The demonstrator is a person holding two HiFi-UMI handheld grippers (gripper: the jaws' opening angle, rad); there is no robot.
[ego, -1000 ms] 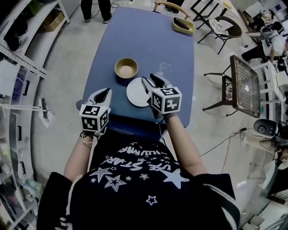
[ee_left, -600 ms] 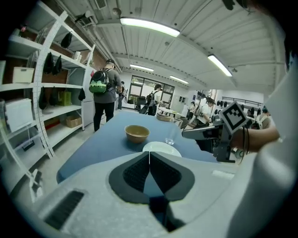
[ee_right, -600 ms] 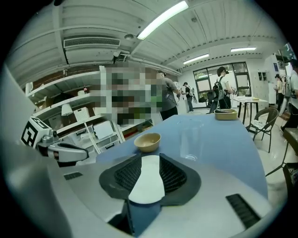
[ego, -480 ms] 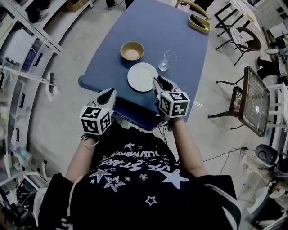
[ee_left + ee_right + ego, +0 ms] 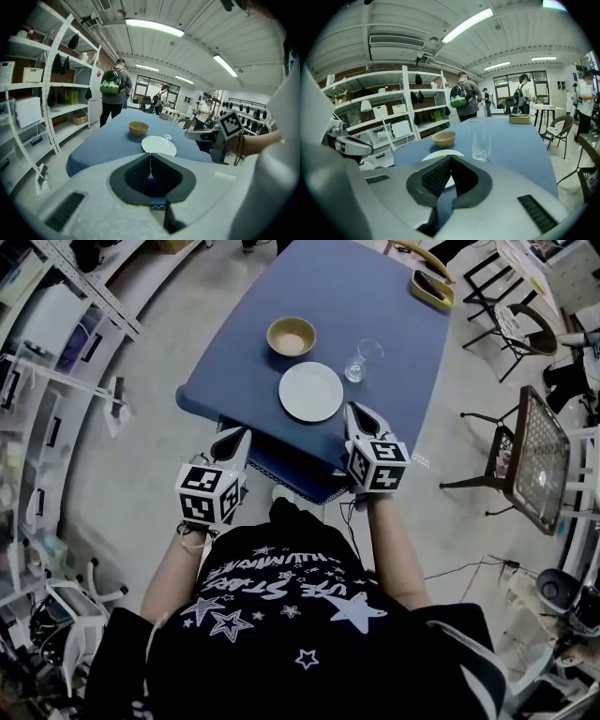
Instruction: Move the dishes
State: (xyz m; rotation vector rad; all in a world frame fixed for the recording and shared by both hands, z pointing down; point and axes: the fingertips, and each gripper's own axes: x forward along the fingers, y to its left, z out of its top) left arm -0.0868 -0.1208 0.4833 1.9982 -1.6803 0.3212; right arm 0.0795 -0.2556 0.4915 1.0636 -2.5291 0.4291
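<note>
On the blue table [image 5: 394, 334] lie a white plate [image 5: 311, 392], a tan bowl [image 5: 291, 336] beyond it and a clear glass [image 5: 364, 360] to the plate's right. My right gripper [image 5: 358, 413] hovers at the table's near edge, just right of the plate. Its jaws have just been closing and stand shut with nothing between them [image 5: 450, 159]. My left gripper [image 5: 234, 437] is off the table's near left corner, shut and empty [image 5: 150, 158]. The plate [image 5: 159, 145], bowl [image 5: 138, 127] and glass [image 5: 480, 139] lie ahead of both.
A yellow tray [image 5: 433, 289] sits at the table's far end. White shelving [image 5: 66, 343] runs along the left. A black mesh chair [image 5: 525, 451] stands to the right. People with backpacks [image 5: 114, 96] stand beyond the table.
Both grippers have drawn back from the table towards the person. The right one left the plate's edge and its jaws went from open to shut.
</note>
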